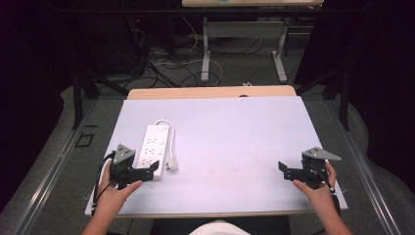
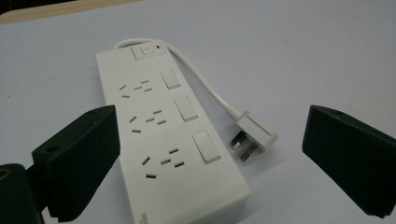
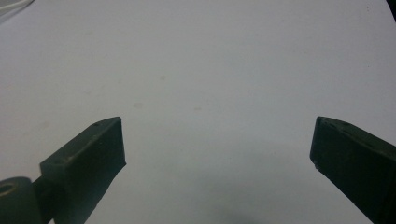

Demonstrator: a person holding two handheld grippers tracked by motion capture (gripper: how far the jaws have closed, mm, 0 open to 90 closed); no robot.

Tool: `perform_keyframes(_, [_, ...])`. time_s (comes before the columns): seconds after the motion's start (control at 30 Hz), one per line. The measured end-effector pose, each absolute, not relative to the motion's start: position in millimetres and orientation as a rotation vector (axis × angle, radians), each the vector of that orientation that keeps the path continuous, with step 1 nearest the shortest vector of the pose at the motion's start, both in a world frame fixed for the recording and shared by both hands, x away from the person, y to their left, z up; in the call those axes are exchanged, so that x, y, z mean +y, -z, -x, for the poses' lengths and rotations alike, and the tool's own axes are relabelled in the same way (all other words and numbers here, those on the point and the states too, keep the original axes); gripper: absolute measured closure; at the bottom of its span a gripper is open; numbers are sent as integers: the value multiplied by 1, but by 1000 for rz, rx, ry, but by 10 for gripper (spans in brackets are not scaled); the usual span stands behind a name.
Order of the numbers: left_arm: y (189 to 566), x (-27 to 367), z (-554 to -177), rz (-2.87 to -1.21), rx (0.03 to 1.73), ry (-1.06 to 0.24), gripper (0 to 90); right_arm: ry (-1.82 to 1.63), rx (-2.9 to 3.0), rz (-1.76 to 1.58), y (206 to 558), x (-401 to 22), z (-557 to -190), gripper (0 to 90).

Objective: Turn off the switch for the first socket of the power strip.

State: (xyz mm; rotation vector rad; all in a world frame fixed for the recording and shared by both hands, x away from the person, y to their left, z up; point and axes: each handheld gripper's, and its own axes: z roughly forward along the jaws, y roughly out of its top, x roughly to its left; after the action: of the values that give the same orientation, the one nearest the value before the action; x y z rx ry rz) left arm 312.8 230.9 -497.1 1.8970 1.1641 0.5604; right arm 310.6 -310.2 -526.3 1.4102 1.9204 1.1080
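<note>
Both handheld rigs are matte black all over. The left gripper (image 1: 155,167) and right gripper (image 1: 283,167) each have a grey three-cornered plate on top, and the left one trails a thin black cable looping off by the wrist. Up close the jaws are chunky black blocks with flat faces and a small screw hole near each top edge. The person's forearms are bare, no sleeves, and there's a bit of white clothing at the near edge.

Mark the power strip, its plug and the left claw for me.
power strip (image 2: 154,140), left gripper view, on its socket face.
plug (image 2: 256,134), left gripper view, on its white body.
left claw (image 1: 139,172), high view, between its tips.
</note>
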Motion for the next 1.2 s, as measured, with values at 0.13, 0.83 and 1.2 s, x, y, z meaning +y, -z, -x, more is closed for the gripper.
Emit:
perform_keyframes(0.13, [492, 230, -315, -1907, 1159, -561, 62, -1108, 1921, -1409, 527, -310, -311, 31])
perform_keyframes(0.83, [462, 229, -329, -1923, 1169, -551, 208, -1117, 1910, -1425, 528, -310, -312, 40])
perform_keyframes(1.2, [449, 231, -337, -1923, 1171, -535, 216, -1120, 1915, -1428, 528, -311, -312, 44])
